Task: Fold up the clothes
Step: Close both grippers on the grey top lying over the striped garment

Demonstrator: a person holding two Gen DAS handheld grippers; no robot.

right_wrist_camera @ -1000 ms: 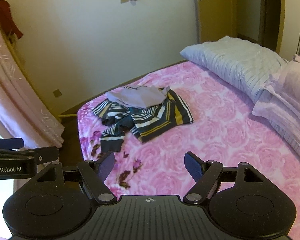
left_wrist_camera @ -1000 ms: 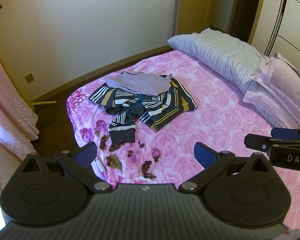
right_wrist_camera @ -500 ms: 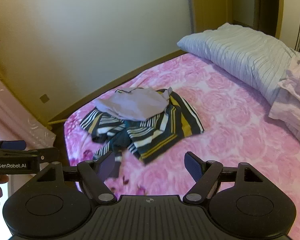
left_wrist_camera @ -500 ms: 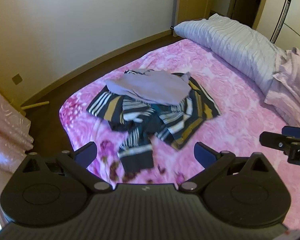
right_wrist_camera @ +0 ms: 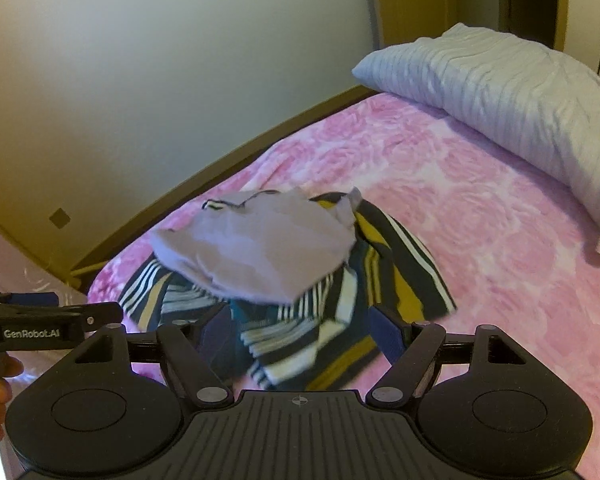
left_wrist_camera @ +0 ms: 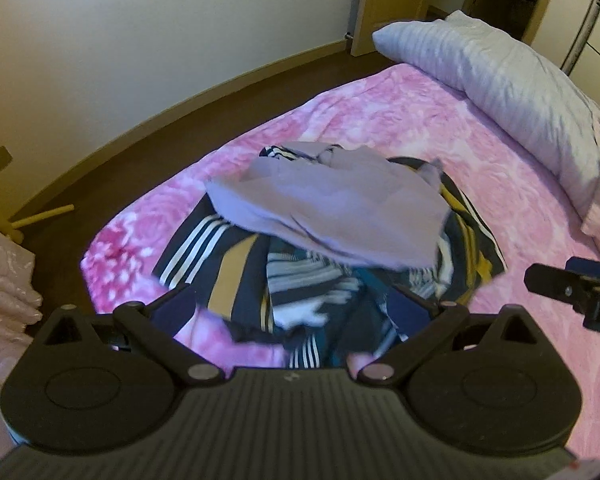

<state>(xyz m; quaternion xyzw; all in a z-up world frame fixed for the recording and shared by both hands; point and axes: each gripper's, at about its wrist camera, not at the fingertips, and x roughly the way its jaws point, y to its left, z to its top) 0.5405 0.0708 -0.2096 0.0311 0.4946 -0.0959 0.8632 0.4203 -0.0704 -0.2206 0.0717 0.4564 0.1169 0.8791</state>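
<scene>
Clothes, a lilac garment [left_wrist_camera: 332, 212] atop a striped one [right_wrist_camera: 384, 276], lie heaped near the bed's [left_wrist_camera: 380, 112] foot, just ahead of both grippers, left [left_wrist_camera: 296, 308] and right [right_wrist_camera: 300, 330], jaws spread wide and empty

Motion blur smears the crumpled navy, white and mustard striped garment [left_wrist_camera: 332, 288], whose middle lies hidden beneath the pale lilac cloth [left_wrist_camera: 332, 212], its near end behind the gripper body.

Cream wall [right_wrist_camera: 160, 80], brown floor [left_wrist_camera: 72, 184], pink bed [right_wrist_camera: 480, 208]
</scene>
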